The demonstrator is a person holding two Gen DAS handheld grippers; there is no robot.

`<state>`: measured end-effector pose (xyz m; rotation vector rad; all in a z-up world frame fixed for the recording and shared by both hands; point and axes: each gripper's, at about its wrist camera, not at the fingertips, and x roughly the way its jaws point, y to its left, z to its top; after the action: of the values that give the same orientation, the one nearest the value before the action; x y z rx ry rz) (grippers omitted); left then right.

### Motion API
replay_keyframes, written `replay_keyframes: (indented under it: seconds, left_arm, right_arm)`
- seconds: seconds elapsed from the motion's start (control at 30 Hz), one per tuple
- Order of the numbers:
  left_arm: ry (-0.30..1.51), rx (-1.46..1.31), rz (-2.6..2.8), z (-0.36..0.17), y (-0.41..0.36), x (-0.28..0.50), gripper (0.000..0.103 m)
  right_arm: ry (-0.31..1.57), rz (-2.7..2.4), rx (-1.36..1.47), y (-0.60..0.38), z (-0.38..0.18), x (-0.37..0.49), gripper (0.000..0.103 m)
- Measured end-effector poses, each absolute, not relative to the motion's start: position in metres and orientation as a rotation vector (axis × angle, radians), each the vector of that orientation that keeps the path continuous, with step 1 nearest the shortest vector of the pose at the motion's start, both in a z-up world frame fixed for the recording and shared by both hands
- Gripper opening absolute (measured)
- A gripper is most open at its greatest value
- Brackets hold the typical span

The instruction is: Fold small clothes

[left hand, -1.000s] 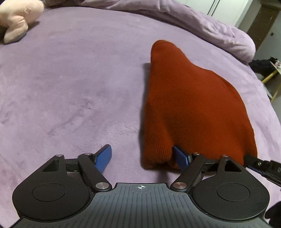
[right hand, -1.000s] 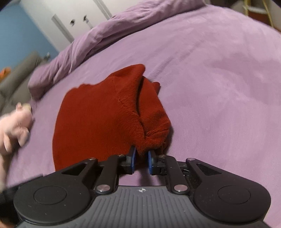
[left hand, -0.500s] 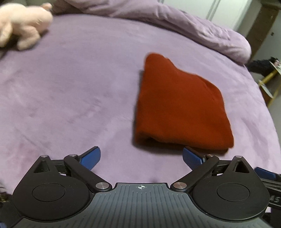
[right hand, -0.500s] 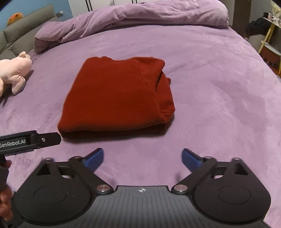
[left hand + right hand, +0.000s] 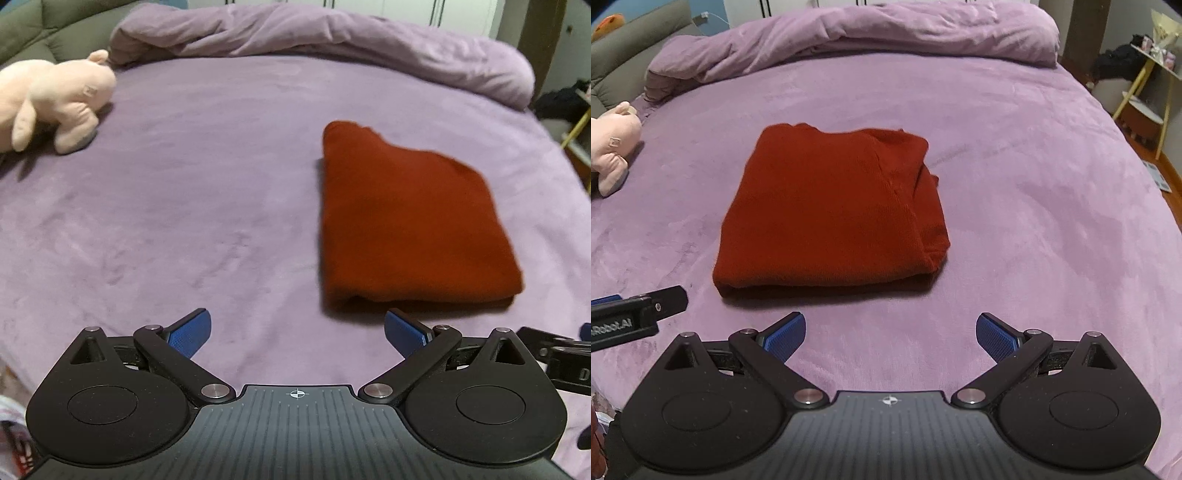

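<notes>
A rust-red knit garment (image 5: 831,214) lies folded into a thick rectangle on the purple bed cover (image 5: 1015,184). It also shows in the left wrist view (image 5: 410,225), to the right of centre. My left gripper (image 5: 297,334) is open and empty, pulled back from the garment's near left corner. My right gripper (image 5: 890,334) is open and empty, a short way in front of the garment's near edge. The left gripper's body shows at the left edge of the right wrist view (image 5: 635,314).
A pink plush toy (image 5: 55,99) lies at the far left of the bed. A bunched purple duvet (image 5: 868,40) runs along the far side. A grey sofa (image 5: 631,44) stands at the back left. A yellow-legged stand (image 5: 1148,85) stands past the bed's right edge.
One second ago both grippers held the garment's near edge, the right one shut on it. Both let go, opened wide and drew back; the garment now lies flat and folded.
</notes>
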<state>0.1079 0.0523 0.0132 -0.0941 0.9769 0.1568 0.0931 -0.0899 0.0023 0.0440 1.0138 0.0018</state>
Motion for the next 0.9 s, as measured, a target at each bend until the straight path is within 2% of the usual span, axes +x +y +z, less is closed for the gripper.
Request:
replay_keyframes:
  seconds: [0.9]
  left_arm:
    - [1.075, -0.066, 0.131, 0.005, 0.039, 0.107, 0.103]
  right_arm:
    - [1.052, -0.046, 0.042, -0.094, 0.001, 0.095, 0.099]
